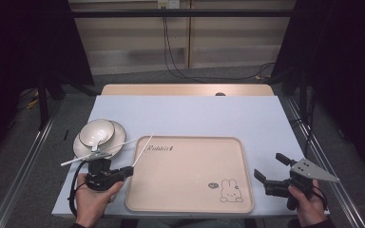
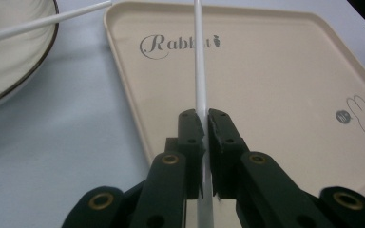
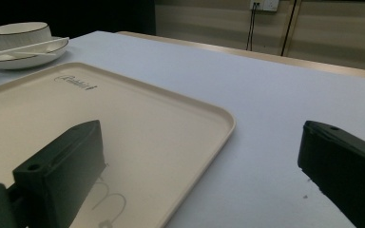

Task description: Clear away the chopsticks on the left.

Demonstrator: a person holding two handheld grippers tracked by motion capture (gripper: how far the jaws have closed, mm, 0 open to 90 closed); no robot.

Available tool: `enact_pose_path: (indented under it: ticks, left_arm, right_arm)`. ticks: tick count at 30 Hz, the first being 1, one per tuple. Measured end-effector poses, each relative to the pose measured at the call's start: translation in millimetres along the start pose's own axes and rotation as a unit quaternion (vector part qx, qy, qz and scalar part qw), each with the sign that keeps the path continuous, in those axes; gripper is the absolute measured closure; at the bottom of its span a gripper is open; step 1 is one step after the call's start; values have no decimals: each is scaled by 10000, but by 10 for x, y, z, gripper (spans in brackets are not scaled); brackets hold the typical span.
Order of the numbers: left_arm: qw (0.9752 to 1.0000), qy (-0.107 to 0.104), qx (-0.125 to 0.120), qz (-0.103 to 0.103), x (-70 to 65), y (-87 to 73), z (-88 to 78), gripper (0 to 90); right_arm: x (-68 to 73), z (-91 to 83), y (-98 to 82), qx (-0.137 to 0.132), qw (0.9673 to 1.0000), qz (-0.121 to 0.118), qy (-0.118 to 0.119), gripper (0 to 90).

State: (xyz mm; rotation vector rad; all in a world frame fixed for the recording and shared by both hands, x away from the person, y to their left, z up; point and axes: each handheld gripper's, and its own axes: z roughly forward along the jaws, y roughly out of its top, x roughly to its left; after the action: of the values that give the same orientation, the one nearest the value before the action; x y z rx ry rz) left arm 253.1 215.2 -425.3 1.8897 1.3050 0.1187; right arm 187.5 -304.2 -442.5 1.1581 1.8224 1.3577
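My left gripper (image 1: 129,171) is shut on a white chopstick (image 1: 143,148) near its lower end, at the tray's left rim. In the left gripper view the chopstick (image 2: 199,66) runs up from between the closed jaws (image 2: 205,121) over the beige tray (image 2: 285,71). A second white chopstick (image 1: 83,157) lies across the plate (image 1: 119,137), also seen in the left gripper view (image 2: 43,21). A white bowl (image 1: 96,131) sits on that plate. My right gripper (image 1: 271,168) stands open with nothing between its jaws, right of the tray (image 1: 190,209).
The tray carries "Rabbit" lettering (image 1: 160,148) and a bunny drawing (image 1: 230,191). In the right gripper view the bowl (image 3: 19,31) and plate (image 3: 26,61) stand far left, beyond the tray rim (image 3: 221,116). The white tabletop (image 1: 195,114) stretches behind the tray.
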Motion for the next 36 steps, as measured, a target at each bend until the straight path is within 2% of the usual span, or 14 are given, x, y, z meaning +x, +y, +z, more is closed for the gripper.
enact_pose_path:
  ticks: [6,10,14,15,20,23,24,29,31,34,36]
  left_arm:
    - [9989,316,122,-314,-70,1,182,848]
    - [9977,557,232,-314,-102,-3,300,848]
    - [9961,675,310,-485,-68,-32,381,848]
    - [9958,623,279,-612,-59,-40,400,847]
    - [9945,753,412,-598,-43,-41,447,847]
    - [9942,751,415,-645,-56,-61,480,847]
    - [9941,772,497,-584,-54,-62,489,847]
    - [9933,792,600,-584,-88,-81,508,846]
    - [9935,810,556,-581,-106,-89,520,845]
    - [9936,851,585,-454,-120,-85,527,844]
    - [9938,810,571,-503,-109,-84,529,842]
  right_arm:
    - [-3,2,-1,-7,10000,-1,2,13]
    - [-6,5,-2,-12,10000,-26,12,13]
    - [-3,2,-3,7,10000,-3,23,13]
    - [-3,3,-2,-5,10000,-10,17,13]
    - [3,5,-2,3,10000,-10,43,13]
    - [1,4,-3,1,10000,-23,52,13]
    - [0,2,-2,10,10000,-25,49,13]
    - [2,-1,-3,-3,10000,-30,37,13]
    - [3,-5,-5,1,10000,-28,51,13]
    - [1,-6,-6,-3,10000,-34,36,13]
    - [7,-11,-5,8,10000,-20,65,13]
